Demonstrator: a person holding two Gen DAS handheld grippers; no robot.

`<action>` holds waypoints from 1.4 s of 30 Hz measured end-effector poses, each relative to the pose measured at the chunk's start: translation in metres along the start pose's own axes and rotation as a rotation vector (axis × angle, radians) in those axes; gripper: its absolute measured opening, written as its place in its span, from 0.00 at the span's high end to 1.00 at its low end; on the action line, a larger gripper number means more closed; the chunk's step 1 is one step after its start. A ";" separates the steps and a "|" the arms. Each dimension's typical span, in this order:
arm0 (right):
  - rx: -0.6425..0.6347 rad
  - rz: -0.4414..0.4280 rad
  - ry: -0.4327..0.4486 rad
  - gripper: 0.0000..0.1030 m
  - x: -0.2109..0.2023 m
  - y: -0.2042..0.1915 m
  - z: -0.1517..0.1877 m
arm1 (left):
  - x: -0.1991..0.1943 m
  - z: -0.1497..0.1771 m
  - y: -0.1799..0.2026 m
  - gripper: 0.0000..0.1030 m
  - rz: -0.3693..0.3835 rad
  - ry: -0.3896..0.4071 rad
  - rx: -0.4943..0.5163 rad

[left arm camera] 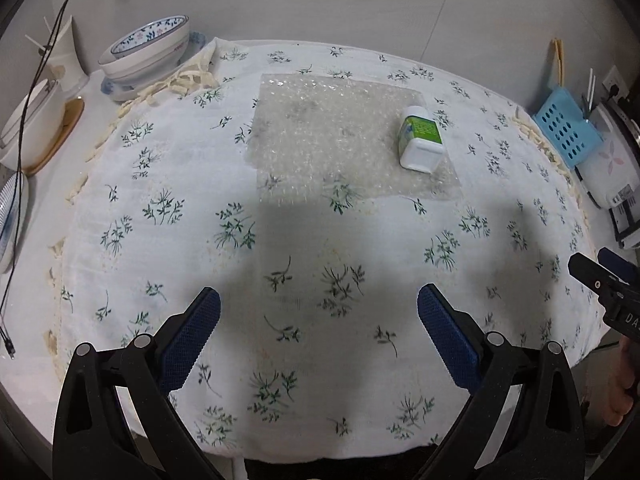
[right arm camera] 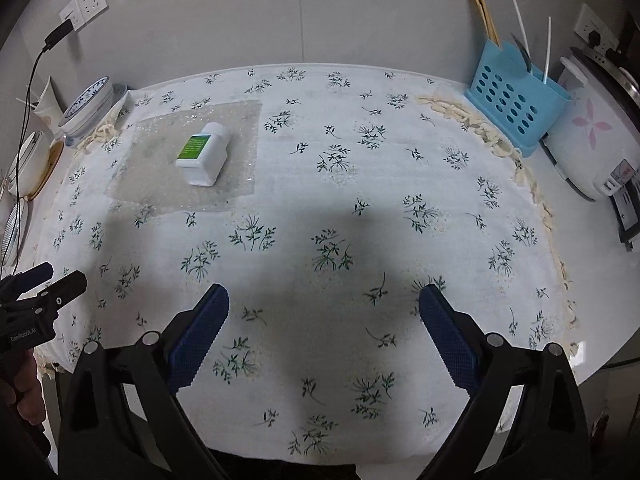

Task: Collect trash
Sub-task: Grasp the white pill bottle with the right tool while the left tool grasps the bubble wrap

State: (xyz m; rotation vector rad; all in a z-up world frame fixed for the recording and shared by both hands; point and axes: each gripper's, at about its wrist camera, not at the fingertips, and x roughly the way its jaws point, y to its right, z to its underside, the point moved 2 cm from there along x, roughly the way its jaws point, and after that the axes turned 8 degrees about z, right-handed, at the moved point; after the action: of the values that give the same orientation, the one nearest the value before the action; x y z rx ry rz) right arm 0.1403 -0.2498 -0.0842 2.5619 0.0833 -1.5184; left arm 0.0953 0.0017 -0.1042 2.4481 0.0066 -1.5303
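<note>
Left wrist view, squarish white plastic bottle lying on bubble wrap, well beyond left gripper and right gripper, both gaping, empty.

table – floral cloth | bubble wrap on cloth – white bottle lying on it

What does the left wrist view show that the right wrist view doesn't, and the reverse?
Only the left wrist view: the open left gripper from behind.
Only the right wrist view: the wall sockets with a black plug, and the open right gripper from behind.
Both: the white bottle lying on the bubble wrap, the floral tablecloth, the blue utensil holder.
</note>
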 end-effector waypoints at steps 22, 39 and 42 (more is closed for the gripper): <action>-0.054 -0.191 -0.172 0.24 0.103 -0.111 -0.122 | 0.080 -0.102 -0.055 0.06 -0.075 -0.045 -0.108; -0.081 -0.128 -0.280 0.46 0.116 -0.147 -0.124 | 0.065 -0.084 -0.074 0.06 -0.110 -0.060 -0.127; -0.074 -0.121 -0.280 0.59 0.118 -0.147 -0.123 | 0.064 -0.082 -0.076 0.06 -0.109 -0.061 -0.135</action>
State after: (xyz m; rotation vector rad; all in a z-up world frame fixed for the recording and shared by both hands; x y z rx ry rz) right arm 0.2849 -0.0885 -0.1454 2.2993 0.2580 -1.8649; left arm 0.1859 0.0848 -0.1428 2.3292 0.2281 -1.5927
